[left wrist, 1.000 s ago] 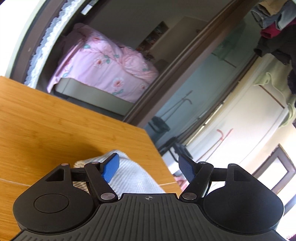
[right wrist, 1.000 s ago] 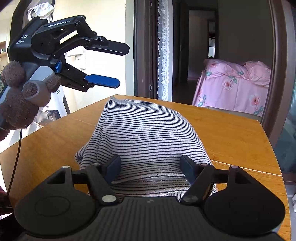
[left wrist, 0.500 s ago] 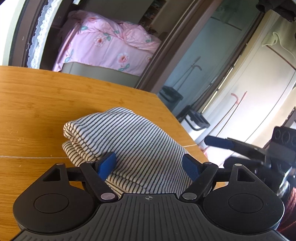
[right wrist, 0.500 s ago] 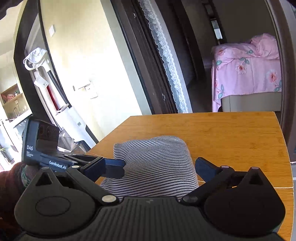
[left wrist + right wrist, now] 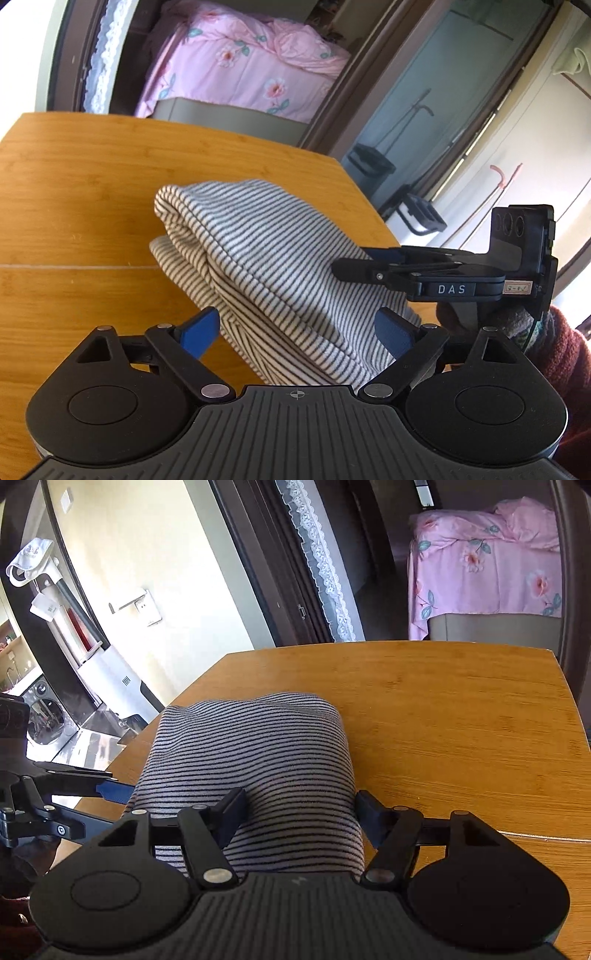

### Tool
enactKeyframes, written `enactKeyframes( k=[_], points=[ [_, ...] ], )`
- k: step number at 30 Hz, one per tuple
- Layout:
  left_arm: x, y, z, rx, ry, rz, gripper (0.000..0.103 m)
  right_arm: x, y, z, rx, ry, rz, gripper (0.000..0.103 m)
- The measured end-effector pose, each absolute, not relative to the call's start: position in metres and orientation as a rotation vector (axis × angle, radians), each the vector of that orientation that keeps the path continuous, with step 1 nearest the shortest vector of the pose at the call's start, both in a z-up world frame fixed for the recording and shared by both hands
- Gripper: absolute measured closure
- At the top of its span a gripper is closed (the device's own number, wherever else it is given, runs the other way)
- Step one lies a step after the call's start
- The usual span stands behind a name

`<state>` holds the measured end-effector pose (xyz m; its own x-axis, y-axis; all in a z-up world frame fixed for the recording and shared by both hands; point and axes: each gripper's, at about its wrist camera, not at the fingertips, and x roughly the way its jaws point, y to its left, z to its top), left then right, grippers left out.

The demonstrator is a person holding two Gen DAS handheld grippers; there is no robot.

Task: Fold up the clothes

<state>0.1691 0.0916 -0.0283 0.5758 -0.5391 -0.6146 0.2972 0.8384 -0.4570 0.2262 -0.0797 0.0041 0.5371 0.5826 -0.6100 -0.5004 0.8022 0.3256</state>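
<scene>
A folded grey-and-white striped garment (image 5: pixel 273 266) lies in a thick bundle on the wooden table (image 5: pixel 74 192). My left gripper (image 5: pixel 295 332) is open, its blue pads on either side of the bundle's near end. The right gripper (image 5: pixel 354 264) shows at the right of the left wrist view, reaching onto the bundle's side. In the right wrist view the garment (image 5: pixel 251 753) fills the middle and my right gripper (image 5: pixel 301 812) is open around its near end. The left gripper (image 5: pixel 110 792) shows at the left, its blue pad touching the garment's side.
The table's far edge (image 5: pixel 406 646) faces a doorway with a pink flowered bed (image 5: pixel 487 561). The table's right edge (image 5: pixel 369 199) drops to a floor with a dustpan and stands. A white appliance (image 5: pixel 114 686) stands left of the table.
Both grippers have come down and closed in on the folded garment from opposite sides. The left view swung from the room to the bundle. Both stay open.
</scene>
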Motion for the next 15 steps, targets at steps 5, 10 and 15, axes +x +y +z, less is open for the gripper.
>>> enactKeyframes(
  k=[5, 10, 15],
  points=[
    [0.171, 0.086, -0.041, -0.364, 0.883, -0.523, 0.009, 0.223, -0.088, 0.008, 0.128, 0.773, 0.676, 0.017],
    [0.169, 0.089, -0.047, -0.321, 0.878, -0.524, 0.017, 0.229, -0.092, -0.003, 0.157, 0.838, 0.699, 0.012],
    [0.166, 0.095, -0.052, -0.336, 0.879, -0.525, 0.020, 0.232, -0.085, -0.010, 0.188, 0.867, 0.739, 0.013]
  ],
)
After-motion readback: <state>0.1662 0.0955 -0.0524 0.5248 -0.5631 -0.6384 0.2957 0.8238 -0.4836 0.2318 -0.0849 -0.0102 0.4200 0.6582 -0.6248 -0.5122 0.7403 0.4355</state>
